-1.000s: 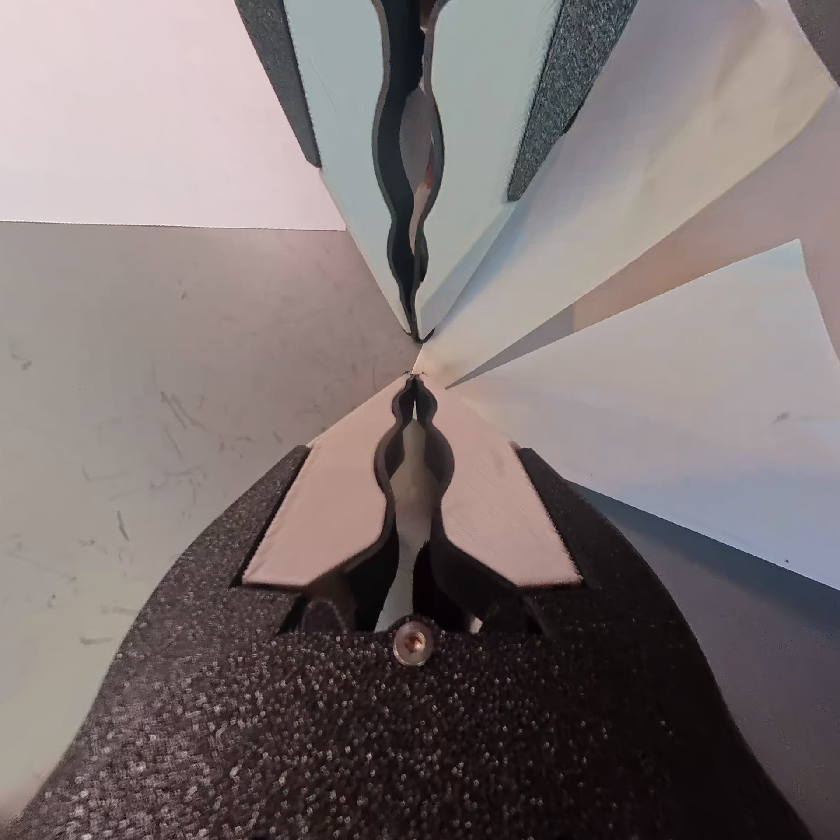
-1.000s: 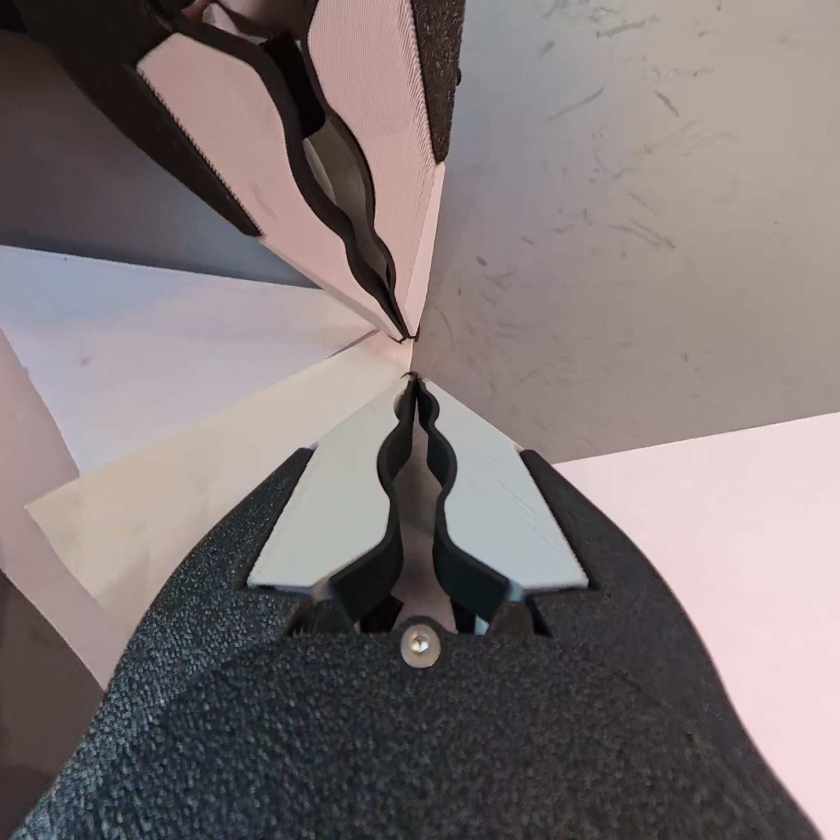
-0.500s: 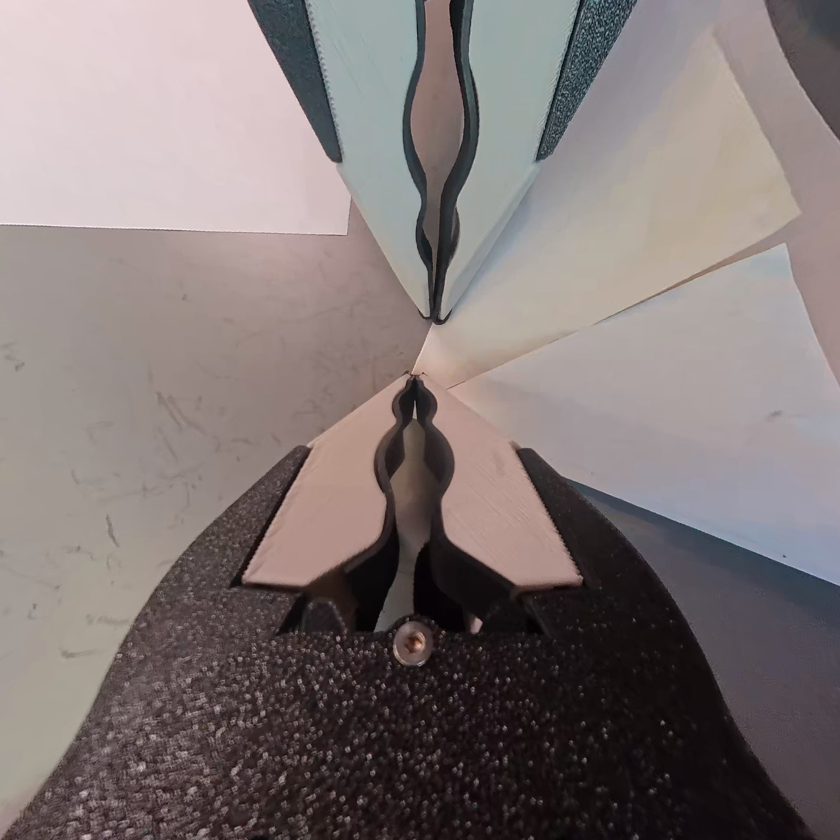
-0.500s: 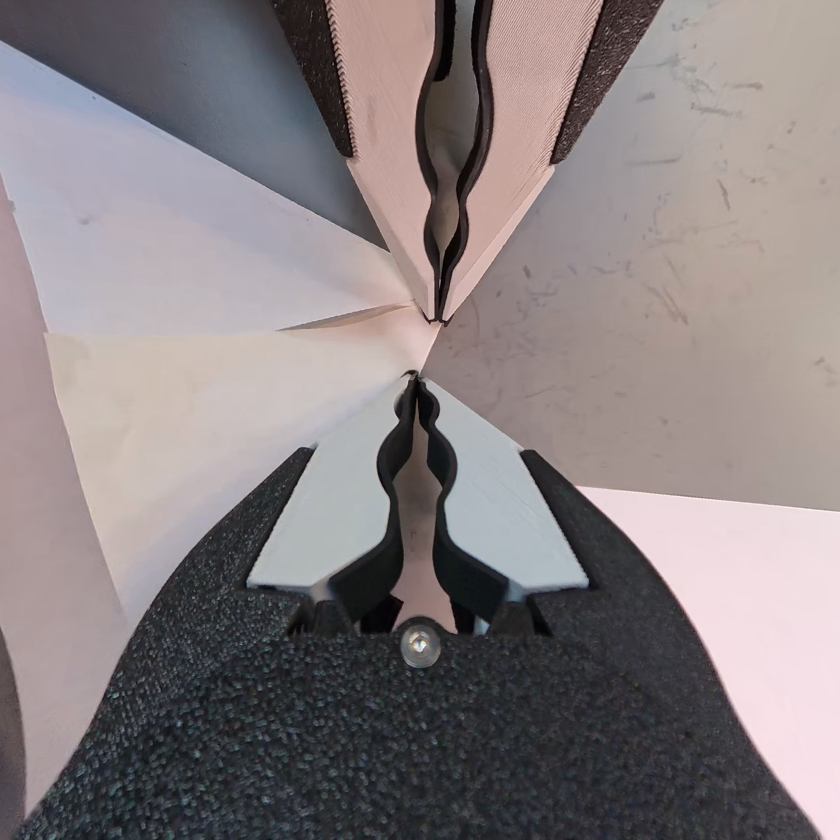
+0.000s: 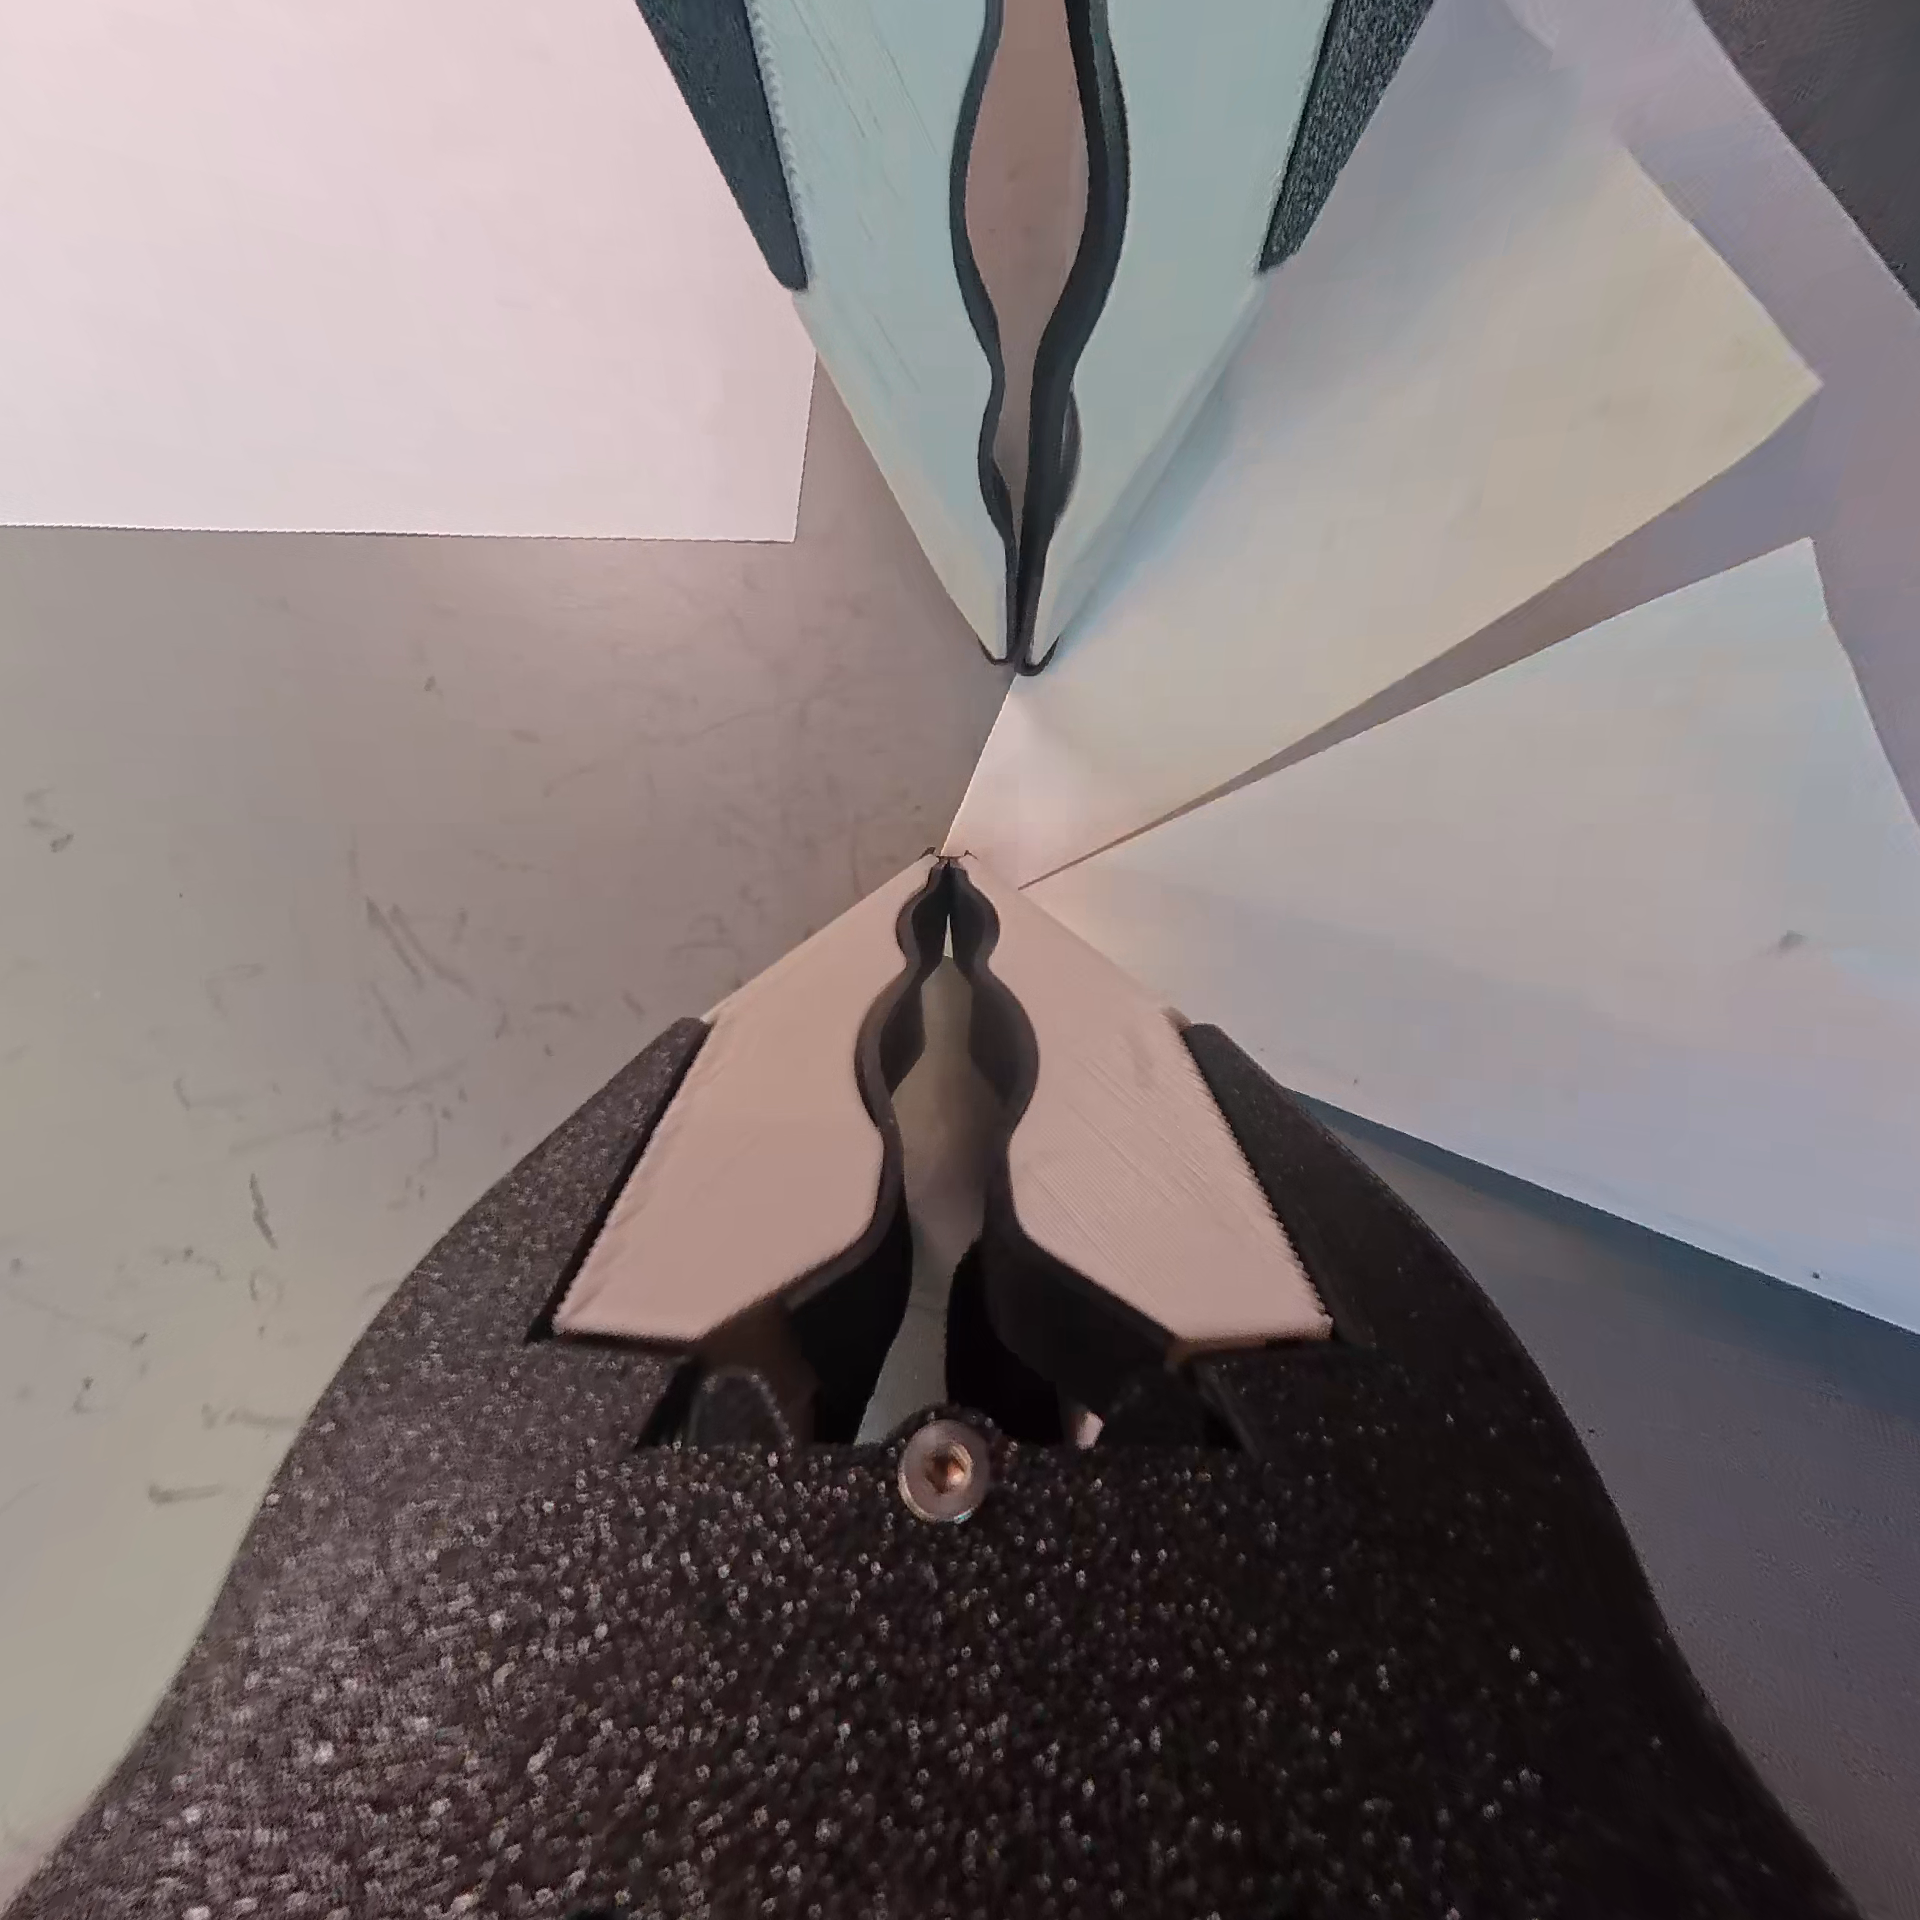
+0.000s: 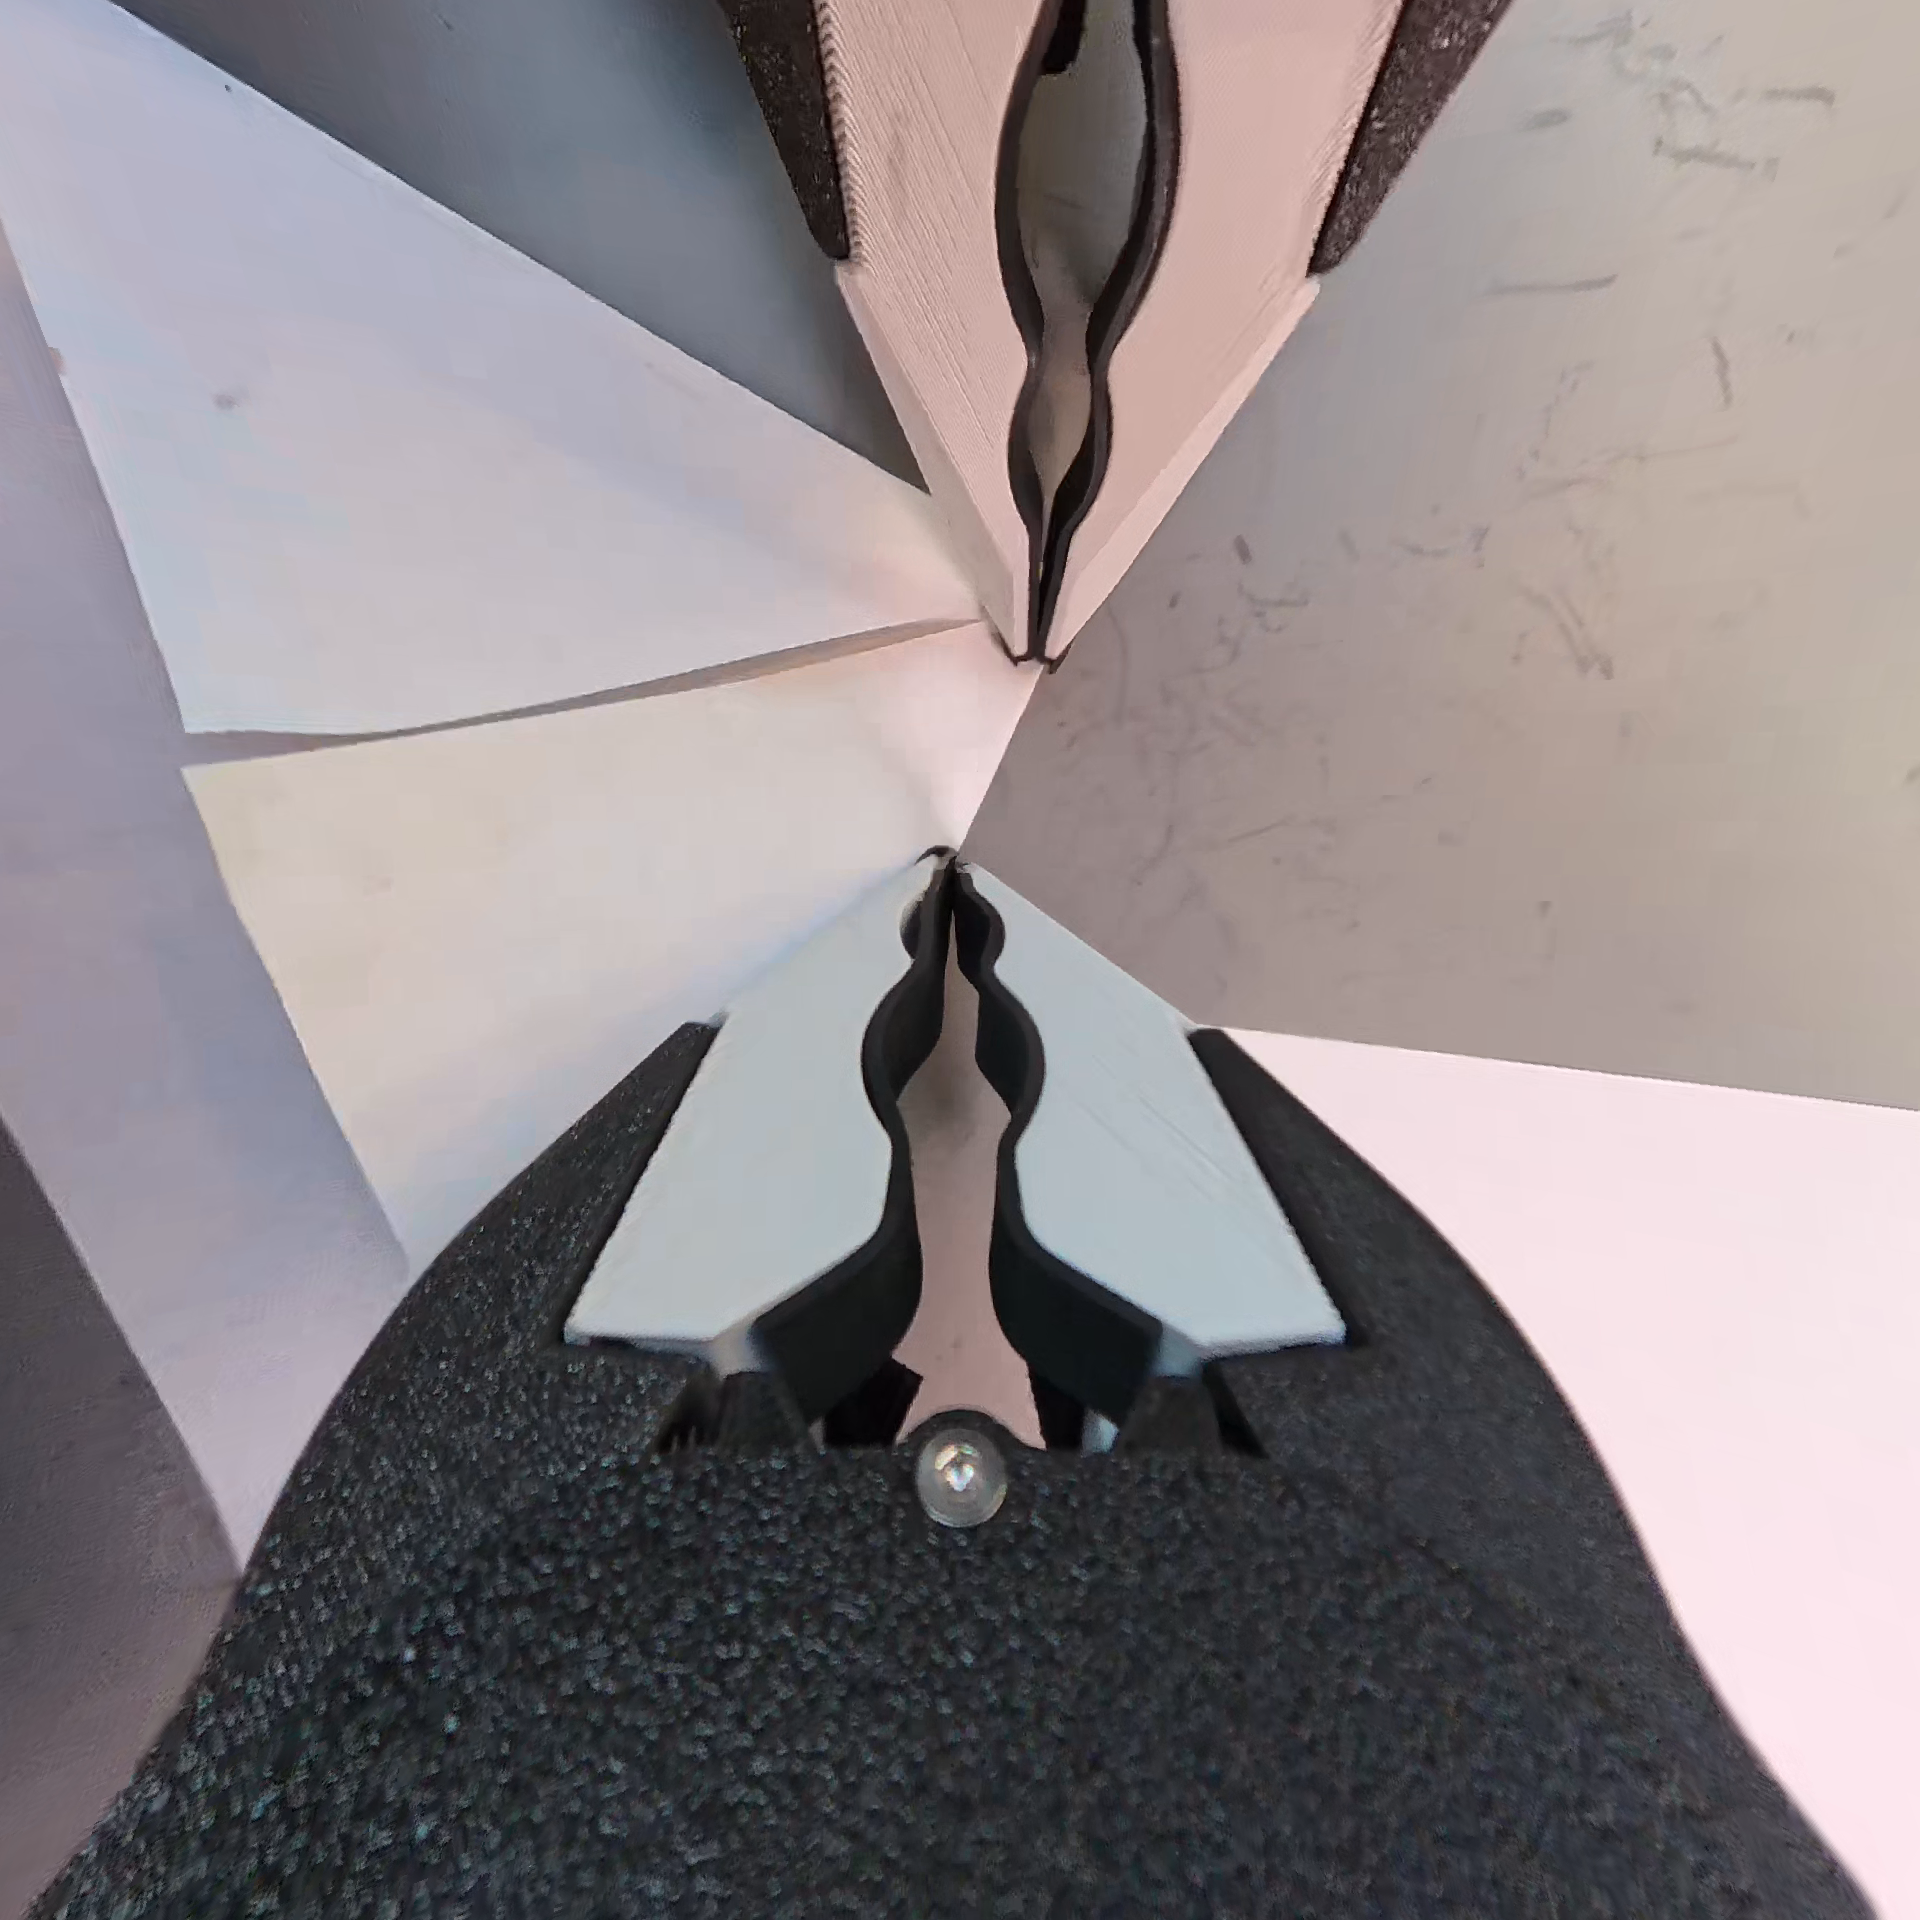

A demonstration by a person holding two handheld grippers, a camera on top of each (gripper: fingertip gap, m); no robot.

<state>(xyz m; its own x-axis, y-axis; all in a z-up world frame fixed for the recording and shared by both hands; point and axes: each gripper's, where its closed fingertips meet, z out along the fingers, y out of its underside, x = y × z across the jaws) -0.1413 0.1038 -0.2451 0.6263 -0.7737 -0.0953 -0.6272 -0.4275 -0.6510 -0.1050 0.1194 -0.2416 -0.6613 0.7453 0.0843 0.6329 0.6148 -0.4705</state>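
Observation:
A white sheet of paper (image 5: pixel 1507 987) is folded over, with its upper flap (image 5: pixel 1455 468) raised above the lower layer; it also shows in the right wrist view (image 6: pixel 499 894). My left gripper (image 5: pixel 948 862) is shut on the paper's pointed edge. My right gripper (image 5: pixel 1023 665) faces it tip to tip, a short way off, and is shut on the same edge. In the right wrist view my right gripper (image 6: pixel 943 857) is at the bottom and the left gripper (image 6: pixel 1034 657) at the top. A short stretch of paper edge runs between the two tips.
The grey, scratched table top (image 5: pixel 416 935) lies under everything and shows in the right wrist view (image 6: pixel 1455 675). A second flat white sheet (image 5: pixel 364 260) lies on the table beside the grippers, and also shows in the right wrist view (image 6: pixel 1610 1351). My right fingertips sit around 5 cm from my left ones.
The two gripper tips have drawn apart along the paper's edge, from nearly touching to a short gap. The facing gripper has swung from tilted to straight in each view, and the flap has shifted.

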